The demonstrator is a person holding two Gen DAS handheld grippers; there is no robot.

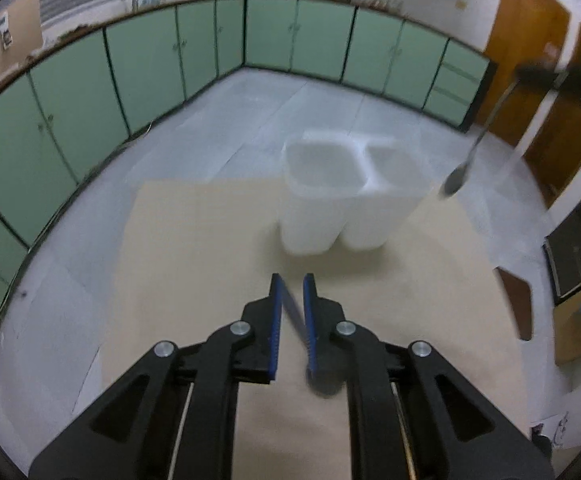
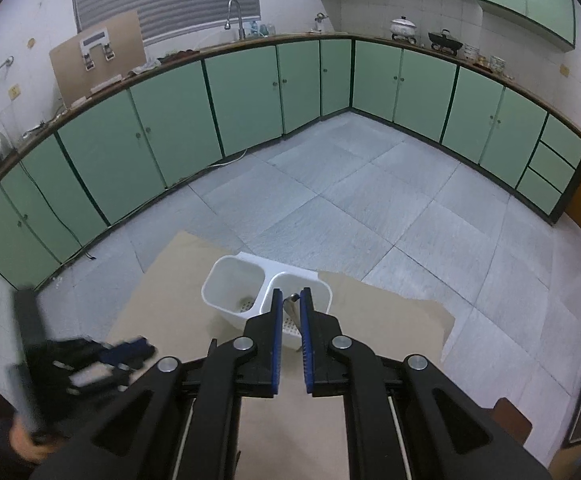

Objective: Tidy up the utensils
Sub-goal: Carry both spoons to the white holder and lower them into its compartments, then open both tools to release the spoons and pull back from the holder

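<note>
A white two-compartment caddy [image 1: 350, 196] [image 2: 230, 292] stands on a tan cardboard sheet [image 1: 194, 260] [image 2: 386, 320]. My left gripper [image 1: 292, 280] is shut on a thin metal spoon [image 1: 296, 320] that lies slantwise between the blue pads, its rounded end low near my palm. At the upper right of the left wrist view, my right gripper [image 1: 530, 74] holds a second spoon [image 1: 470, 156] hanging bowl down beside the caddy. In the right wrist view, the right gripper [image 2: 290, 296] is shut on that spoon's handle [image 2: 290, 308], above the caddy's right compartment. The blurred left gripper [image 2: 142, 350] is at lower left.
Green cabinet doors [image 2: 242, 100] run along the far and left walls above a grey tiled floor [image 2: 370, 200]. A wooden door [image 1: 530, 40] stands at the right. A brown block [image 1: 518, 304] lies off the cardboard's right edge. A person's hand [image 2: 26, 440] shows at the lower left.
</note>
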